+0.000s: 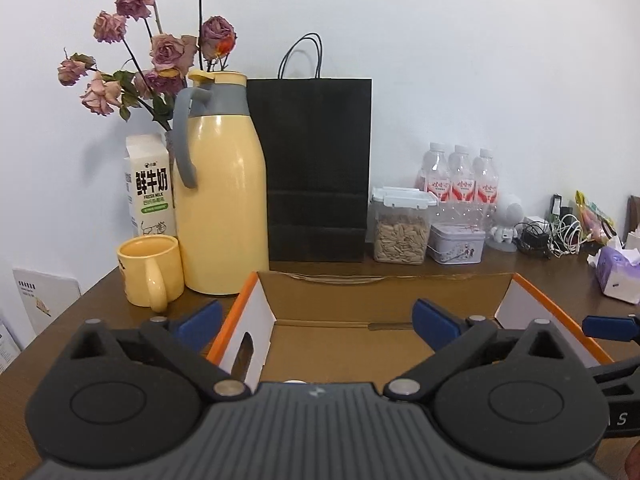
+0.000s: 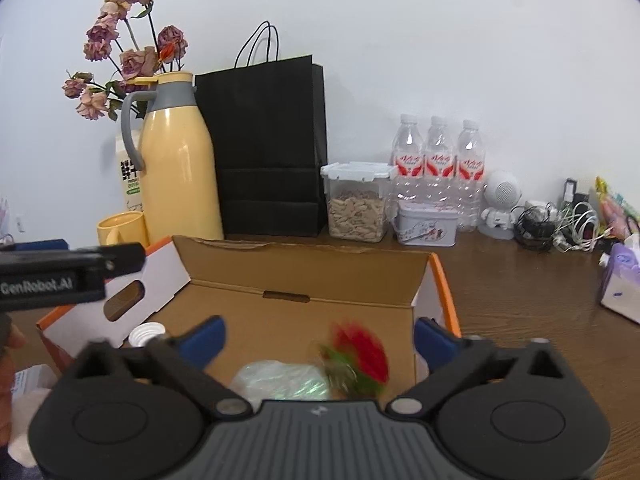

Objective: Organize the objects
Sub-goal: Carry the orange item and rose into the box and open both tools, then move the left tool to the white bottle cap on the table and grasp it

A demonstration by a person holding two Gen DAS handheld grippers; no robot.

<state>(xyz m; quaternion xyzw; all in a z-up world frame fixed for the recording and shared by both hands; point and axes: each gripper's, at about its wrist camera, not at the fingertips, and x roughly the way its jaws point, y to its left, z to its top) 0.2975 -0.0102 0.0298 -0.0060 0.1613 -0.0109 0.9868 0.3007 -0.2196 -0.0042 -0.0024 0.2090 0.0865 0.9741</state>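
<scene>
Both sets of tongs spread wide, nothing pinched in either. Left tongs (image 1: 318, 318) angled a bit downward over the near-left part of the open cardboard box (image 1: 392, 280), left blue pad outside the box's left flap, right pad over the inside. Right tongs (image 2: 318, 340) tilted down too, hovering above the box interior (image 2: 304, 264), pads apart with a blurry red-and-green thing (image 2: 362, 354) and a crinkly clear plastic bundle (image 2: 280, 380) lying loose in the box below, between them but not touched. White bottle cap (image 2: 146, 332) poking up in the box's near-left corner.

From the right wrist view, the left tool's black side (image 2: 52, 276) reaching in from the left edge at about flap height, with a bit of a hand (image 2: 6, 360) visible at the far-left border. In the left wrist view, a blue pad of the right tongs (image 1: 610, 326) peeking in at the right edge.

Box sitting on the brown worktop (image 1: 540, 280), flaps up, orange trim on the sides. Behind it along the wall: yellow mug (image 1: 150, 272), yellow thermos jug (image 1: 220, 200), milk carton (image 1: 148, 192), dried roses (image 1: 160, 52), black paper bag (image 1: 316, 168), clear container of seeds (image 1: 400, 232), small tin (image 1: 456, 246), three water bottles (image 1: 460, 176). Further right: a small white robot figure (image 1: 506, 224), a tangle of cables (image 1: 556, 232), a tissue pack (image 1: 618, 276).
</scene>
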